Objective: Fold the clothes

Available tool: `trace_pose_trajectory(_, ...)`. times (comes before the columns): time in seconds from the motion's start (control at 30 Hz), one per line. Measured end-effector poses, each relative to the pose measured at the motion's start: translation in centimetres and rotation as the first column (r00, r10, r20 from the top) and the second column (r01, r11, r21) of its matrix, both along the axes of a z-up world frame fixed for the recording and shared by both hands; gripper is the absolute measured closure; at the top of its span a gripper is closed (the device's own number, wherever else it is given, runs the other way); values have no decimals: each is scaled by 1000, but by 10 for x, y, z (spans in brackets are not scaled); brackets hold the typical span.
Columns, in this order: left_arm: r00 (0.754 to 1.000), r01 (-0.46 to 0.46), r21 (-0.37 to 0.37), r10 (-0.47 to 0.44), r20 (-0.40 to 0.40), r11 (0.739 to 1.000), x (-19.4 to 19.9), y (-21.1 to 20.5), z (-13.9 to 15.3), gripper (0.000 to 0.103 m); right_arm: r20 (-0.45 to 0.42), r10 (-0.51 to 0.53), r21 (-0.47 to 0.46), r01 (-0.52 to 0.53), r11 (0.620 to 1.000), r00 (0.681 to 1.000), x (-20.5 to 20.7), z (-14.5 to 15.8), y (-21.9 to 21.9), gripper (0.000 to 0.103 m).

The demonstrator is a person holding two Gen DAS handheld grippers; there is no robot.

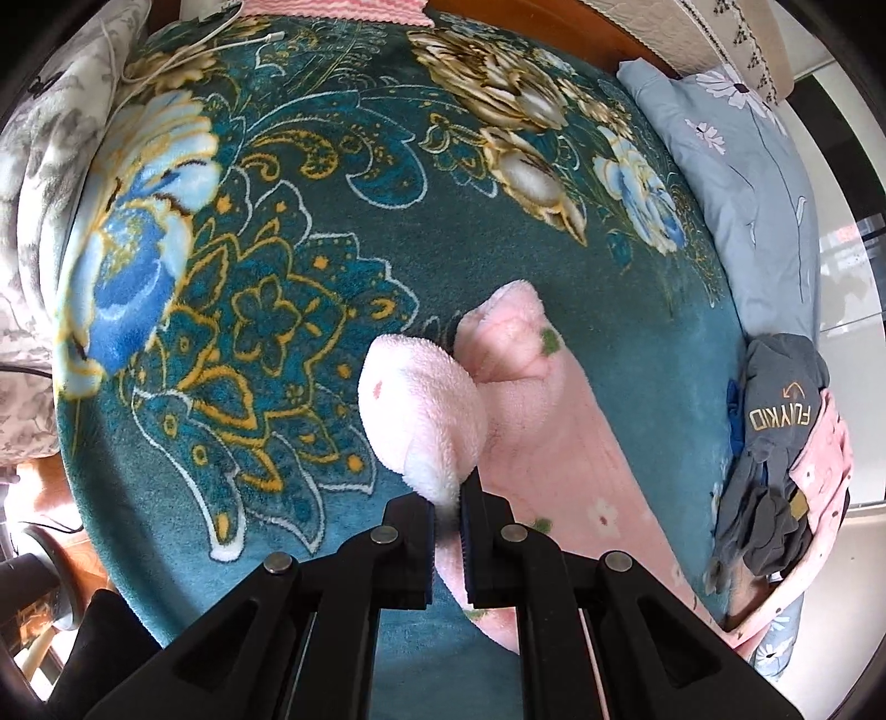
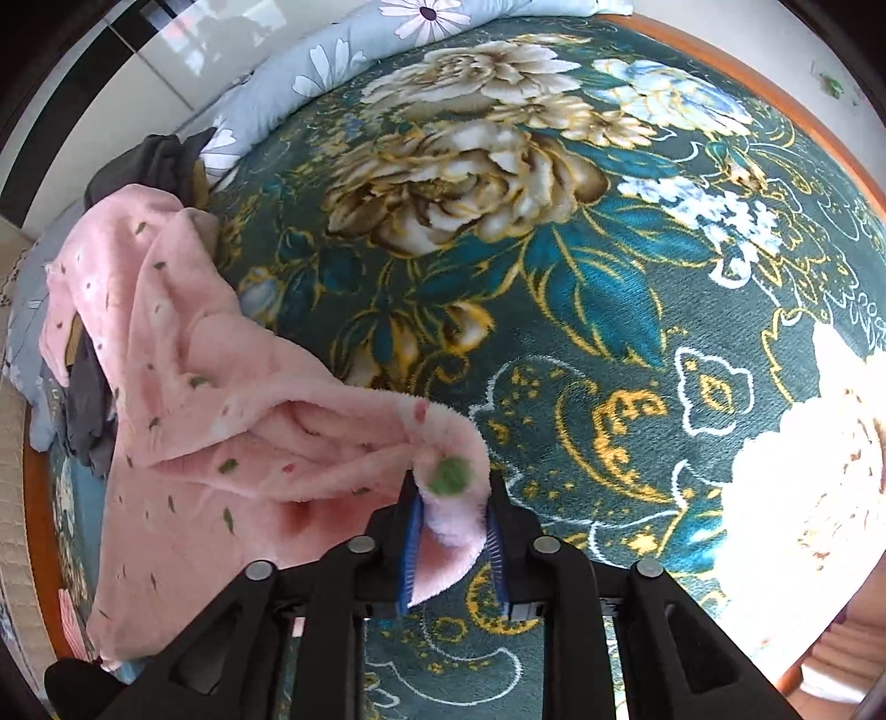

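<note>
Evidently both tools were gripping the same garment. The left tool (image 1: 447,518) had its black jaws pinched tight on a fluffy rounded edge of the pale pink fleece garment with small flower and leaf prints (image 1: 554,443), and the right tool (image 2: 449,520), blue-padded, was clamped on another edge bearing a green spot. Between the two grips the pink fleece (image 2: 221,399) hung and trailed across the bed's teal plush blanket with gold and cream peony patterns (image 2: 581,277), most of it bunched toward the bed's edge rather than spread flat. Holding two separate edges like this probably served to lift and stretch the cloth so it could be laid out or doubled over; which of those it was, the views did not settle.

A crumpled dark grey garment with orange lettering (image 1: 775,421) lay beside the pink fleece near the edge, against a light blue pillow printed with white daisies (image 1: 747,166). A white cable (image 1: 183,50) lay at the blanket's far corner.
</note>
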State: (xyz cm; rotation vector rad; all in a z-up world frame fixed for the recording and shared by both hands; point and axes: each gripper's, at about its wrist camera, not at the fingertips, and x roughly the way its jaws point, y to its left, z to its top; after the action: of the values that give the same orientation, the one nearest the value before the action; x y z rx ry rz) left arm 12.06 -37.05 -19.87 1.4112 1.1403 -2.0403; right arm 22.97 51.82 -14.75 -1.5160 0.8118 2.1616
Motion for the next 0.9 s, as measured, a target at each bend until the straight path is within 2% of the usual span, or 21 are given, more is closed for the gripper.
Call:
trace_pose_trajectory(0.13, 1000, 1, -2, -1, 8, 1000, 0, 0, -3, 95, -21, -25, 51, 26, 998, 999, 7, 20, 4, 61)
trace_pose_trajectory(0.2, 1000, 2, -5, -2, 6, 1000, 0, 1, -3, 95, -58, 24, 130, -16, 991, 998, 1, 40, -3, 53)
trace_pose_trajectory(0.23, 1000, 1, -8, -1, 4, 1000, -1, 2, -3, 95, -78, 70, 158, -57, 986, 994, -8, 47, -10, 47)
trace_pose_trajectory(0.27, 1000, 1, -10, -1, 1, 1000, -1, 2, -3, 95, -96, 122, 164, -105, 981, 988, -18, 52, -20, 46)
trace_pose_trajectory(0.4, 1000, -1, -19, 1, -7, 1000, -1, 5, 0, 95, -142, 331, 144, -311, 939, 933, -68, 50, -78, 43)
trace_pose_trajectory(0.57, 1000, -4, -16, 3, -19, 1000, -1, 5, 2, 95, -162, 523, 173, -498, 850, 837, -124, 31, -156, 43)
trace_pose_trajectory(0.67, 1000, -1, -24, 1, -23, 1000, -4, 6, 3, 95, -94, 607, 214, -579, 787, 789, -147, 13, -188, 43)
trace_pose_trajectory(0.9, 1000, 10, -48, -11, -25, 999, -10, 8, 2, 95, 67, 669, 295, -655, 695, 740, -163, -29, -225, 43)
